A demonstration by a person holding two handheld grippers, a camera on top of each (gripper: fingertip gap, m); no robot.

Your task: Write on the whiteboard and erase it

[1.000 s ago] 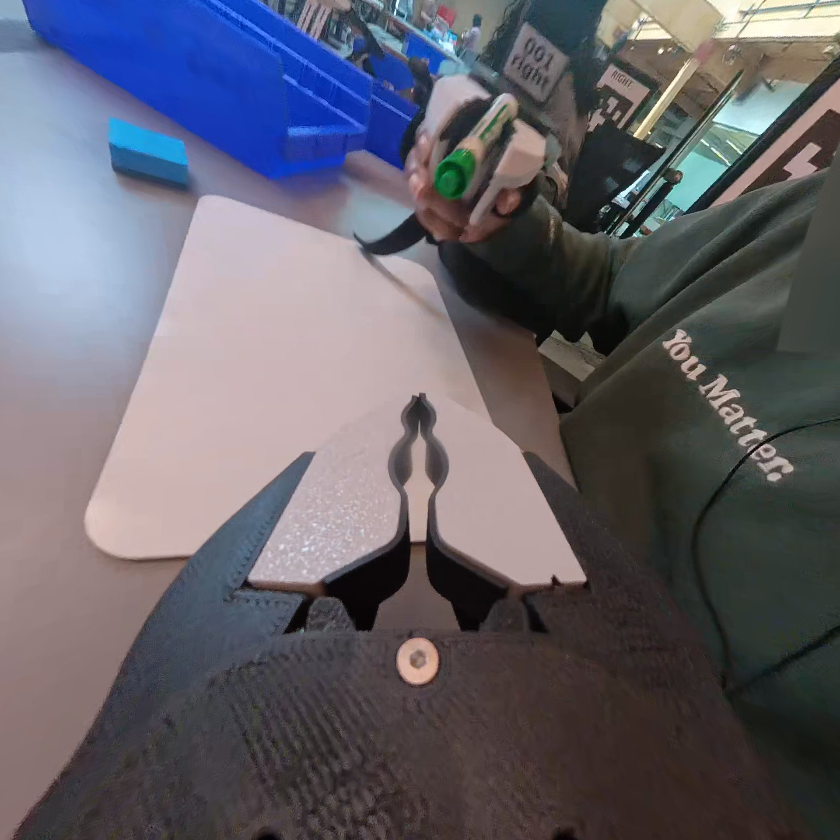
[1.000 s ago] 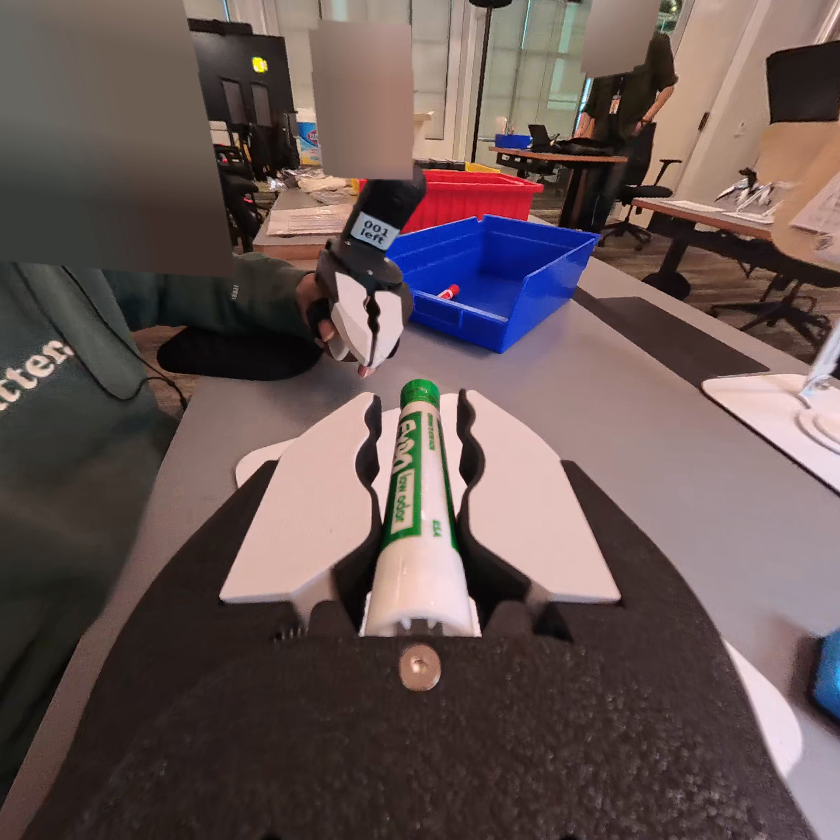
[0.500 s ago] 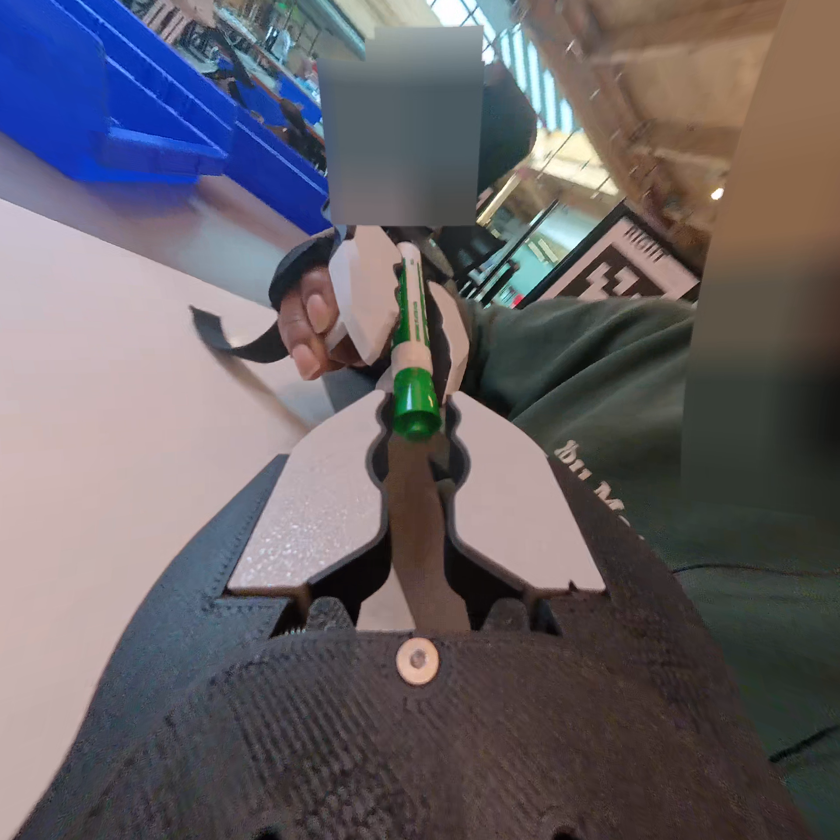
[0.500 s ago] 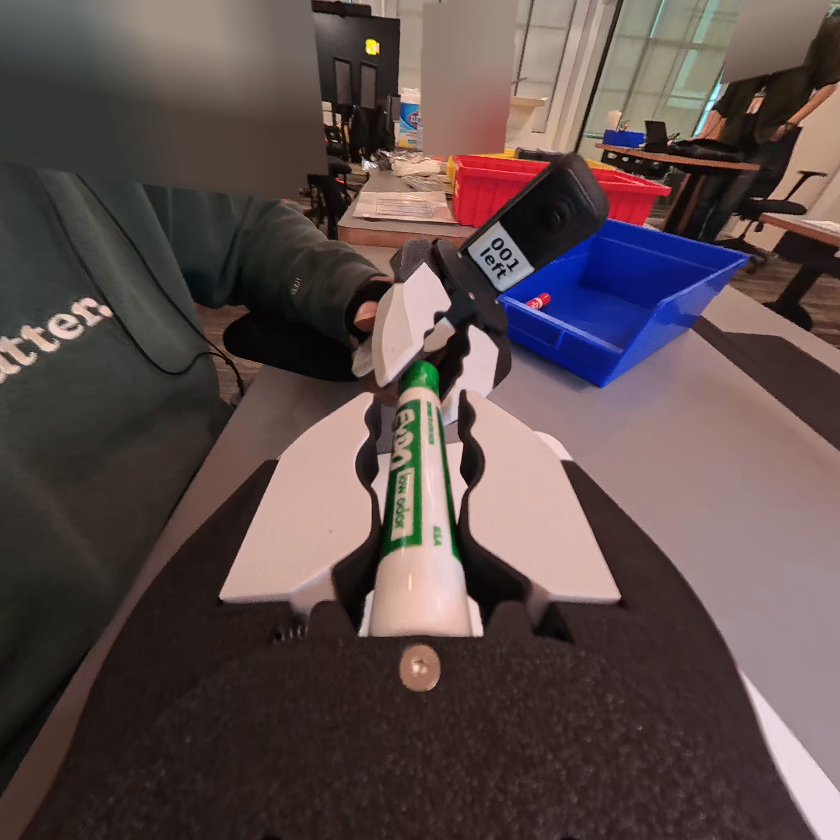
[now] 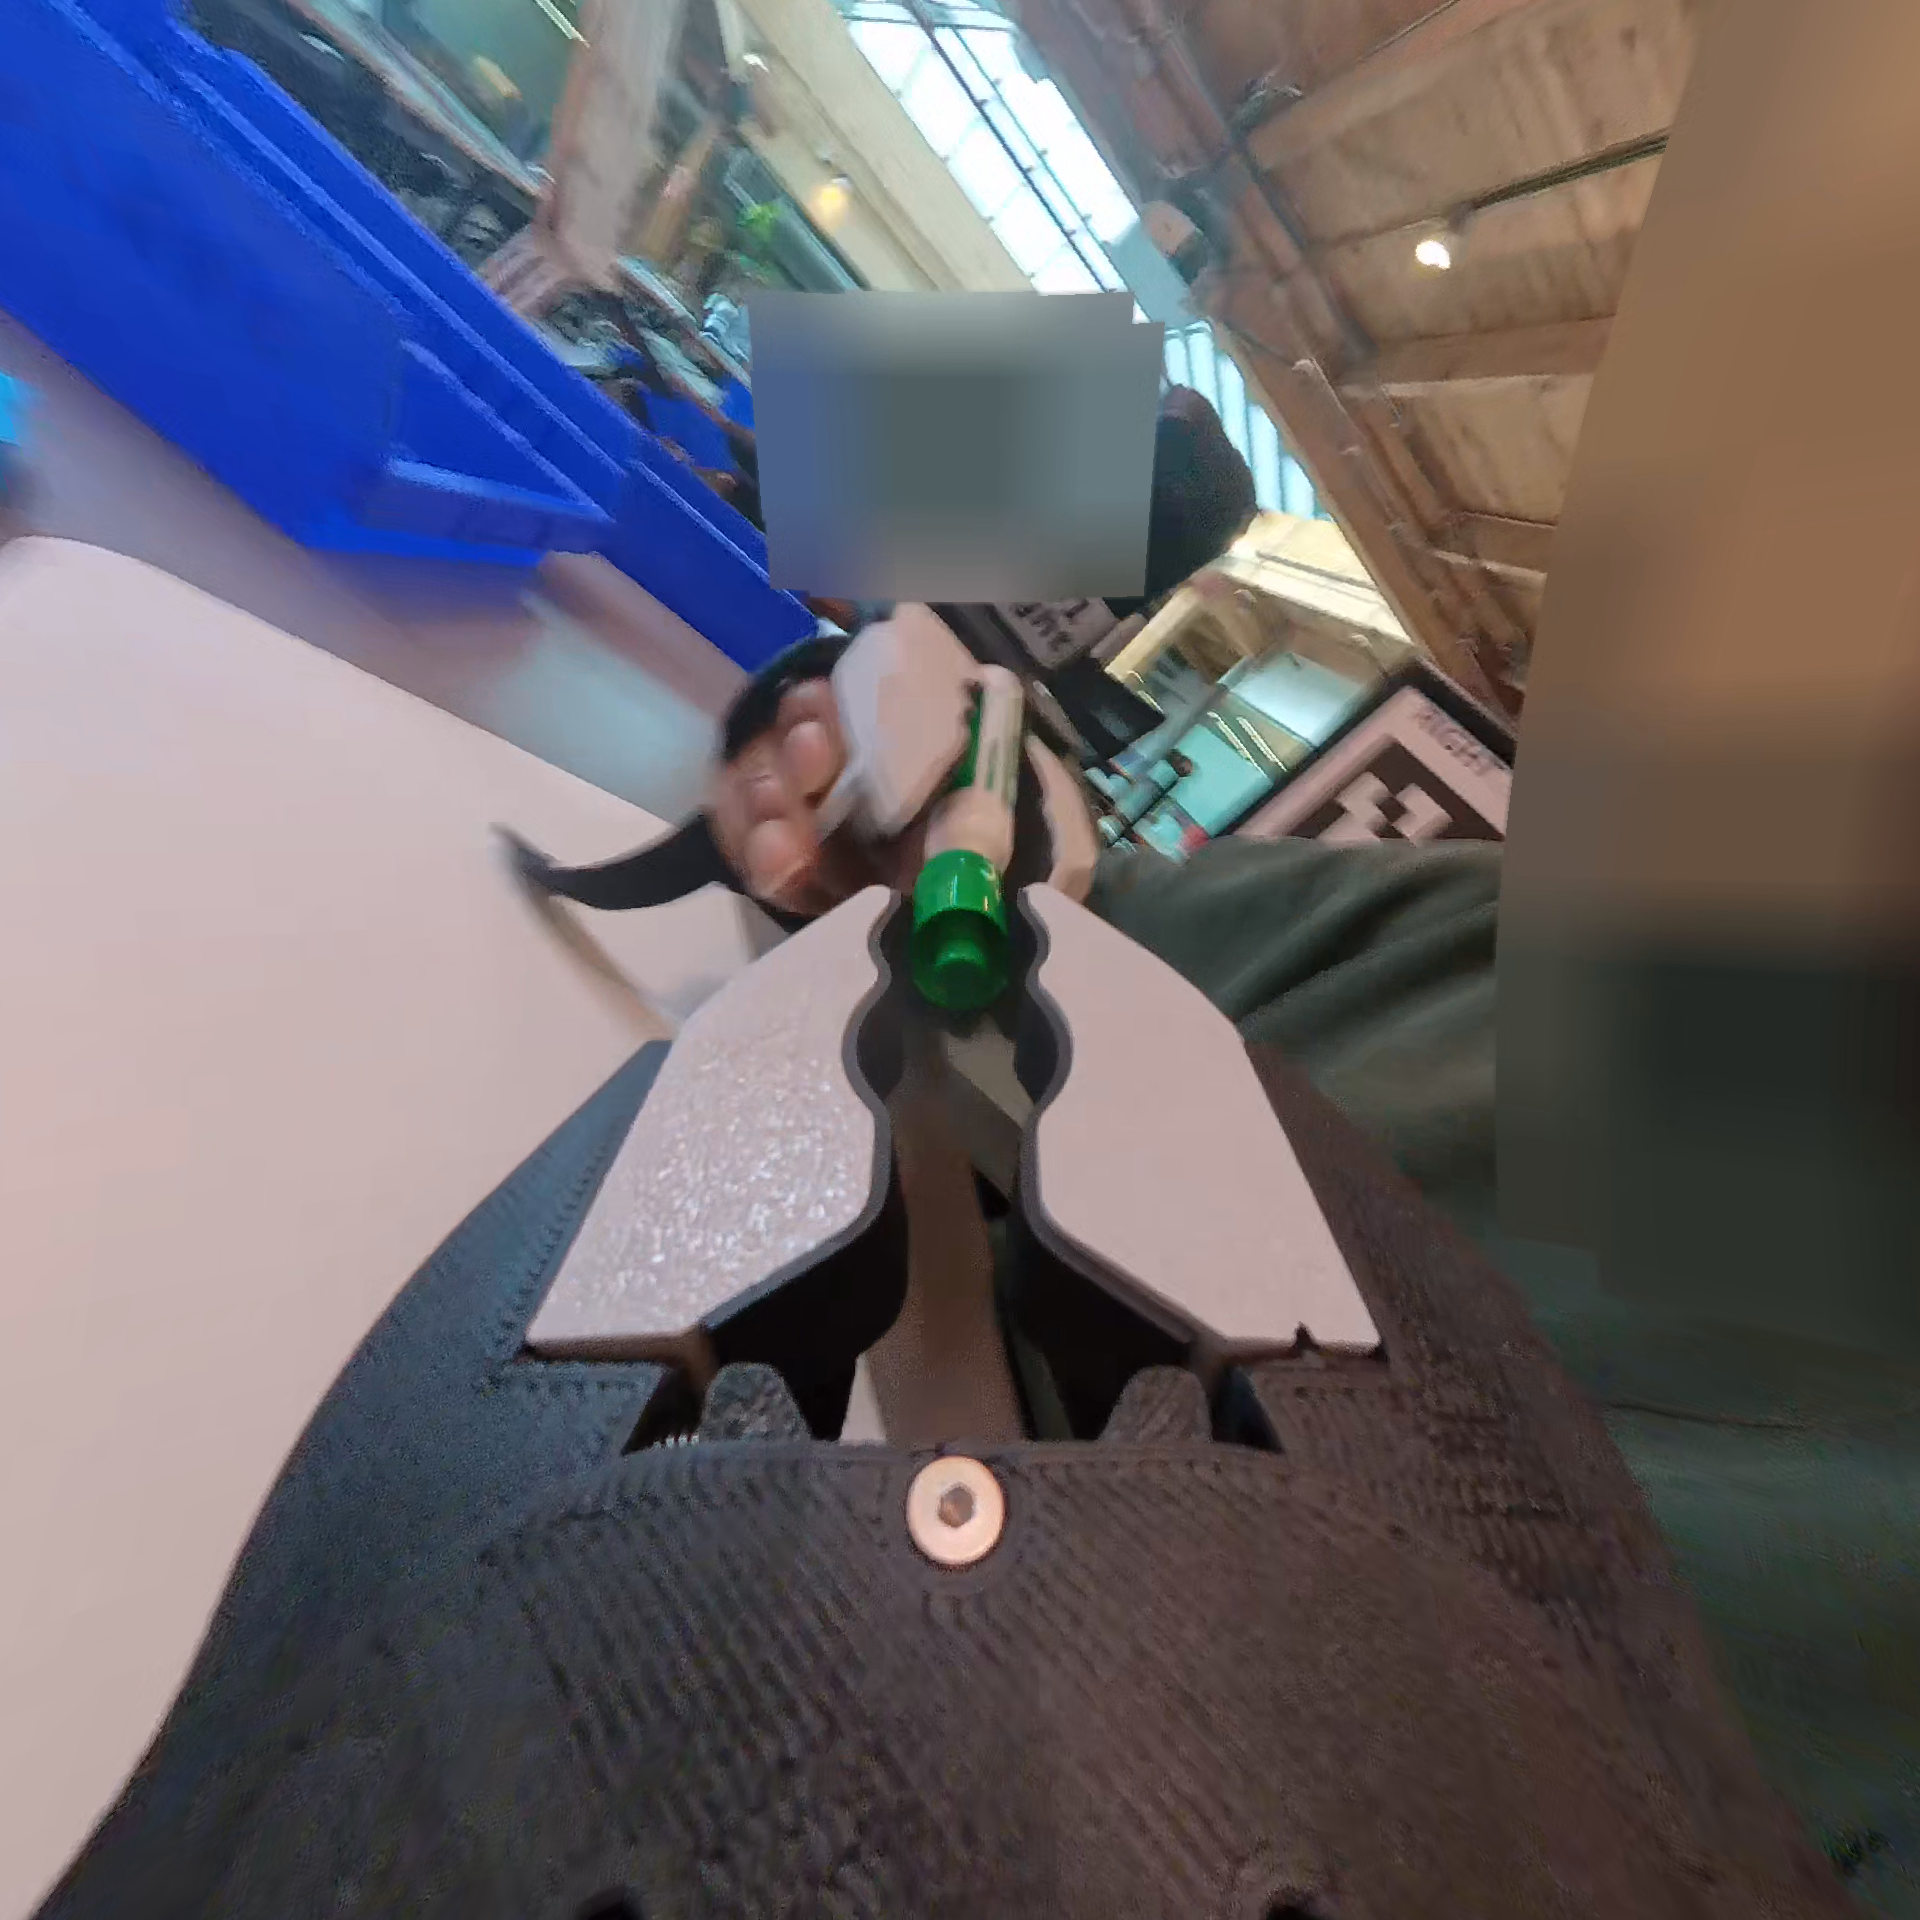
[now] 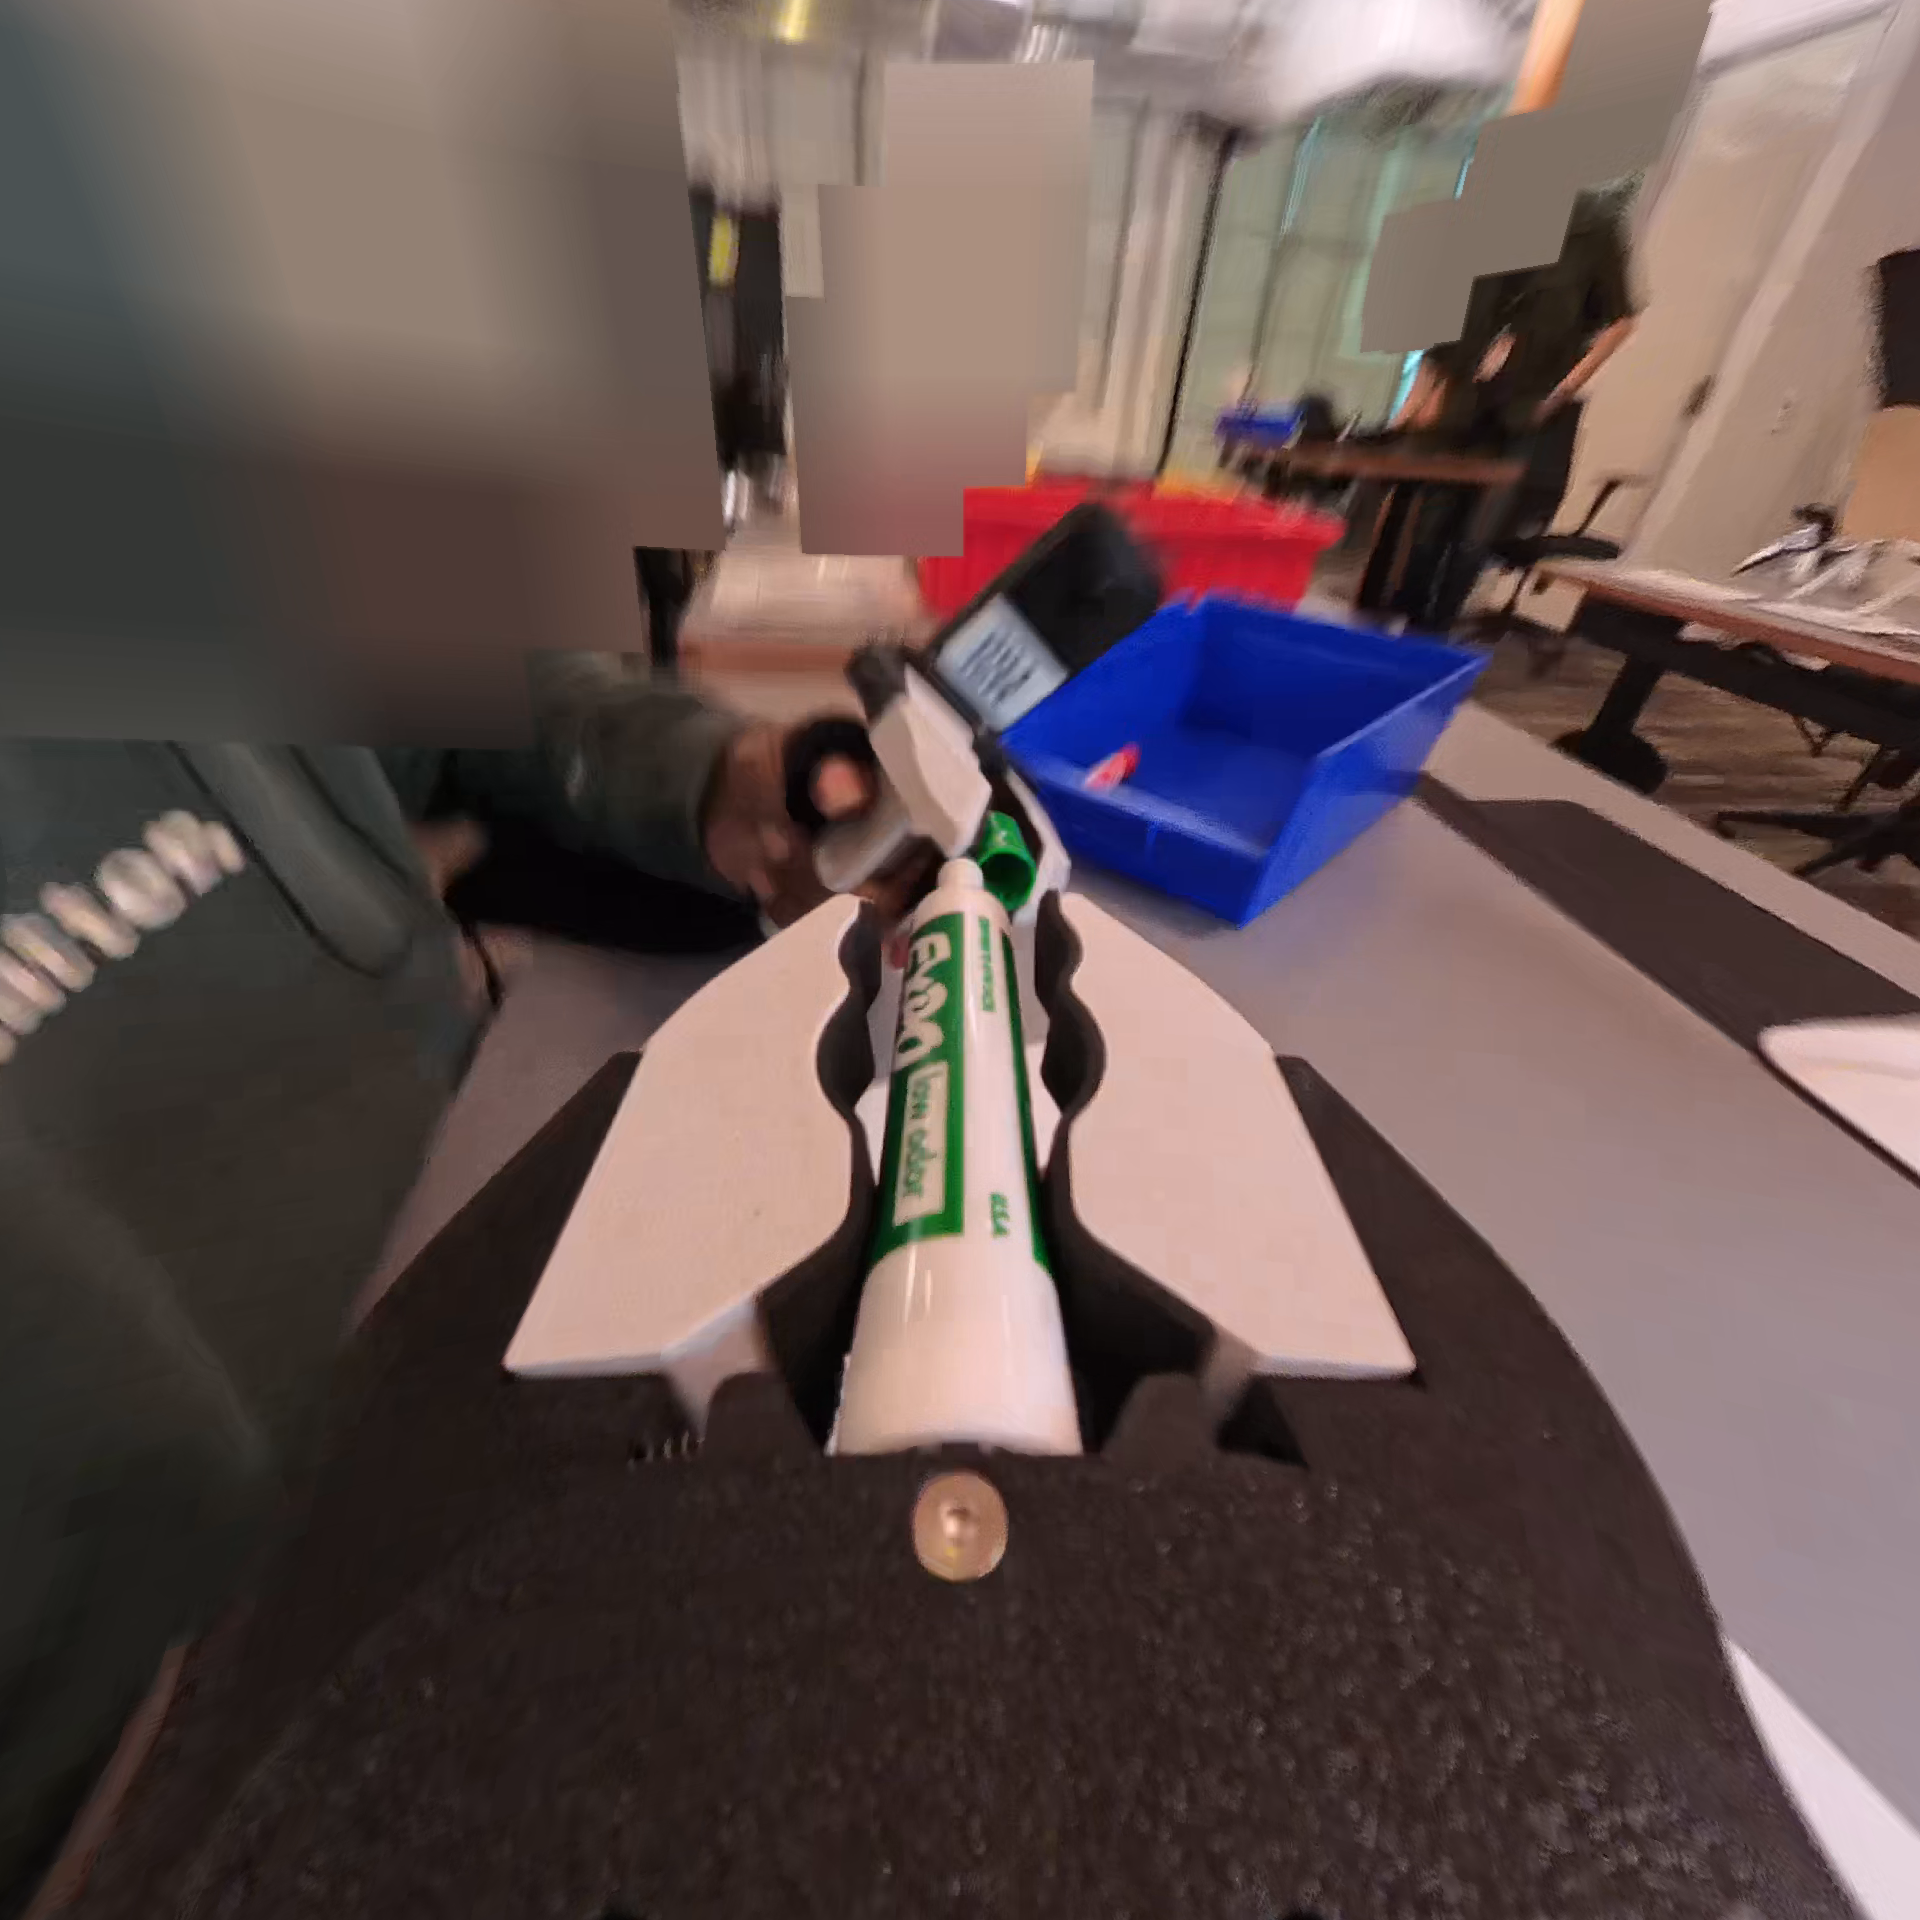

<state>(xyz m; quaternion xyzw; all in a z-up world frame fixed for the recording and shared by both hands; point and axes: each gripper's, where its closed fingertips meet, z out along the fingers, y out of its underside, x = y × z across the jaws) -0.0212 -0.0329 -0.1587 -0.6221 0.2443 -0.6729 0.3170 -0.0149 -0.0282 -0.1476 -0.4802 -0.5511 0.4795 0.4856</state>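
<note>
My right gripper (image 6: 961,914) is shut on a white marker with green print (image 6: 951,1164), which points forward between its fingers. The marker's green cap (image 6: 1003,854) sits between the fingertips of my left gripper (image 6: 935,800), which comes in from the far side and is closed around it. The cap looks tilted off the marker's line; blur hides whether it has separated. In the left wrist view the cap (image 5: 956,940) lies between my left gripper's (image 5: 956,914) tips, with the right gripper (image 5: 914,748) behind it. The whiteboard (image 5: 260,935) lies flat on the left, blank.
A blue bin (image 6: 1247,883) holding a red-capped marker (image 6: 1112,764) stands on the grey table beyond the grippers, with a red bin (image 6: 1195,540) behind it. The blue bin (image 5: 208,312) borders the whiteboard's far side. A green sleeve (image 5: 1299,956) is at the right.
My left gripper opened, swung up from the whiteboard to the marker's tip and closed around the green cap. The cap now sits tilted at the marker's end.
</note>
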